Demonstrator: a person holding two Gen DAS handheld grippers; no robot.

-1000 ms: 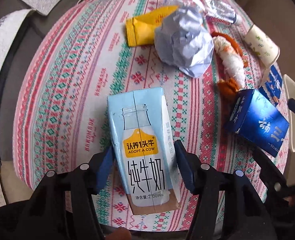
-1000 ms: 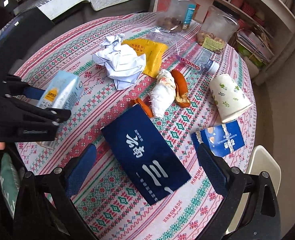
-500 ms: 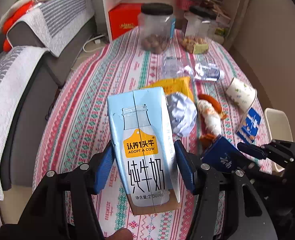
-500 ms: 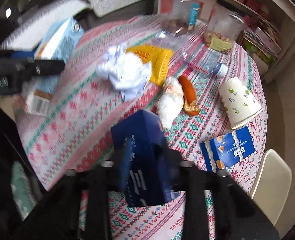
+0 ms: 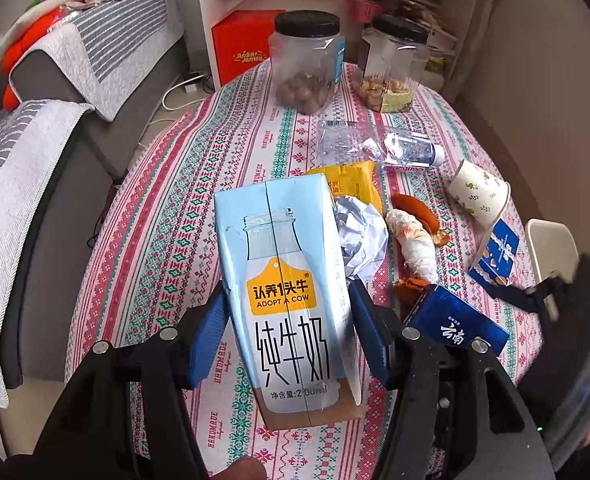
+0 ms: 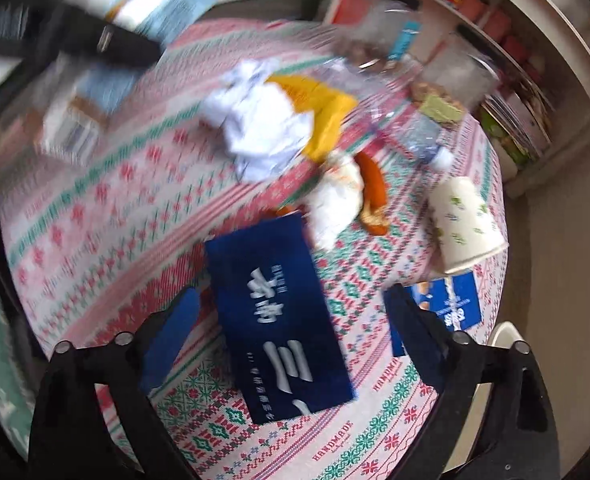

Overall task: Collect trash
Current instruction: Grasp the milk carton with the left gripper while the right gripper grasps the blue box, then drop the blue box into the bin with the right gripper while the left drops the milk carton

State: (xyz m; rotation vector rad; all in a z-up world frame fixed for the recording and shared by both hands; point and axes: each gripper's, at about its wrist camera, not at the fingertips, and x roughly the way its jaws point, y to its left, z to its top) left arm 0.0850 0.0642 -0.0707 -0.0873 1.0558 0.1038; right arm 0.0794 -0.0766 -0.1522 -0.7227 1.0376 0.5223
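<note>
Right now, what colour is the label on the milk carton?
Orange-yellow, on a pale blue milk carton; the left wrist view shows it best.

opening right claw astride dark blue box on patterned tablecloth

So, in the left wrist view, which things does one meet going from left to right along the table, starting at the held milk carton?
milk carton → crumpled paper → tissue wad → paper cup
</note>
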